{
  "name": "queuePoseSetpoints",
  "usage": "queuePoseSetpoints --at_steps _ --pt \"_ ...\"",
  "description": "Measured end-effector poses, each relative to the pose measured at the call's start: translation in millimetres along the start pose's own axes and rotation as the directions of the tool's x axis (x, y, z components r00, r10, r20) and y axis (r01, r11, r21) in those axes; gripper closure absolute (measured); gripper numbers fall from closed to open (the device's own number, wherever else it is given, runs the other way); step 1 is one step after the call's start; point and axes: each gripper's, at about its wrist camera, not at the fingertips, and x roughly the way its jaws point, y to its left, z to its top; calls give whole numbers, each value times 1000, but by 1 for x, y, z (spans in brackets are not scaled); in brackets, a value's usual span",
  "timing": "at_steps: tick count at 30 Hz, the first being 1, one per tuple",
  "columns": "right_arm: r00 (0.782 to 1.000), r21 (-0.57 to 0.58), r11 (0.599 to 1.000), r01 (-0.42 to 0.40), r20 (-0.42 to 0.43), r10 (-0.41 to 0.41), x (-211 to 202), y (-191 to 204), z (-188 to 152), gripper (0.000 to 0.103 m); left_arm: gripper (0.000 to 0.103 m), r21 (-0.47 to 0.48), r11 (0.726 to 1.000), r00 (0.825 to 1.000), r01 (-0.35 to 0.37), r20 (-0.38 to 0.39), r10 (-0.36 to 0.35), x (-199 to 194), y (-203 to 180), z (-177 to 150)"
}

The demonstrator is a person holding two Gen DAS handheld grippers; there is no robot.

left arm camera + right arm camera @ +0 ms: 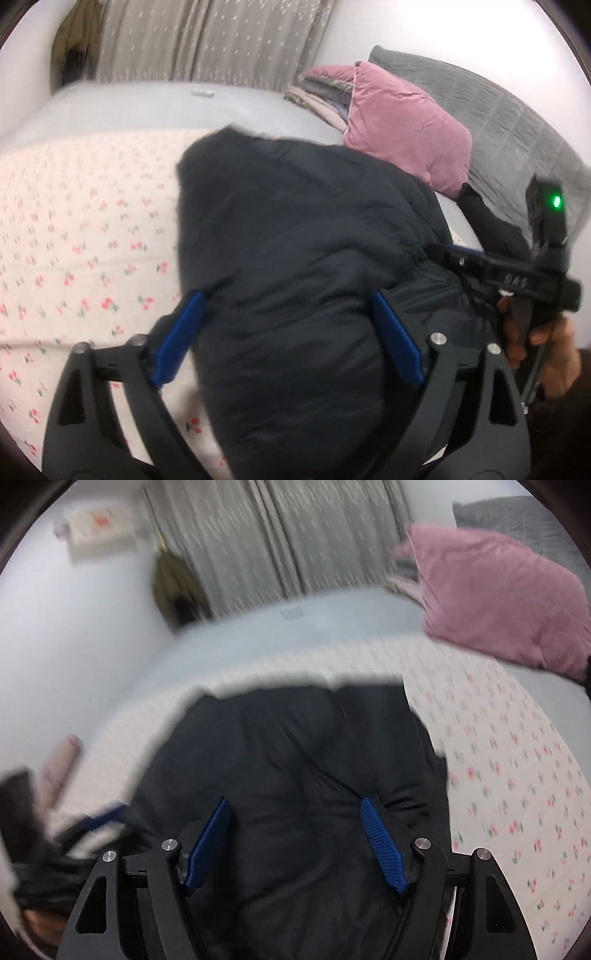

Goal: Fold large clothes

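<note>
While your left gripper (286, 339) and right gripper (295, 843) fingers are spreading wide, released, over dark jacket (295, 229), blur is hiding contact.

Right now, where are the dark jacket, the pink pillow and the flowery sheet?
dark jacket (295, 229): left wrist view, middle of its puffy top.
pink pillow (402, 129): left wrist view, its front face.
flowery sheet (517, 775): right wrist view, bare part beside the jacket.

Dark navy puffy jacket (295, 240) on a cream sheet with red floral print (85, 240); pink velvet pillow (402, 129), grey dotted curtains (207, 37).
</note>
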Motion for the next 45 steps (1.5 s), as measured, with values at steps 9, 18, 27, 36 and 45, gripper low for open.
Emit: queuePoseSetpoints --at_steps 9,18,27,36,45 --pt "984 303 945 -126 -80 157 -19 -94 -13 28 2 -310 935 967 170 -131 -219 2 57 -2" --pt "873 573 760 -307 -148 465 24 -139 -38 18 1 -667 691 845 279 -172 -506 57 91 -37" --pt "827 605 698 -383 -112 551 49 -141 -55 9 4 -547 779 875 306 -161 -457 53 58 -29" --pt "854 439 750 -495 88 513 -7 -141 -25 66 23 -260 887 908 380 -79 -412 47 -40 27" --pt "896 425 797 -430 307 319 -75 -224 -3 67 24 -80 875 874 478 -54 -482 108 -117 94"
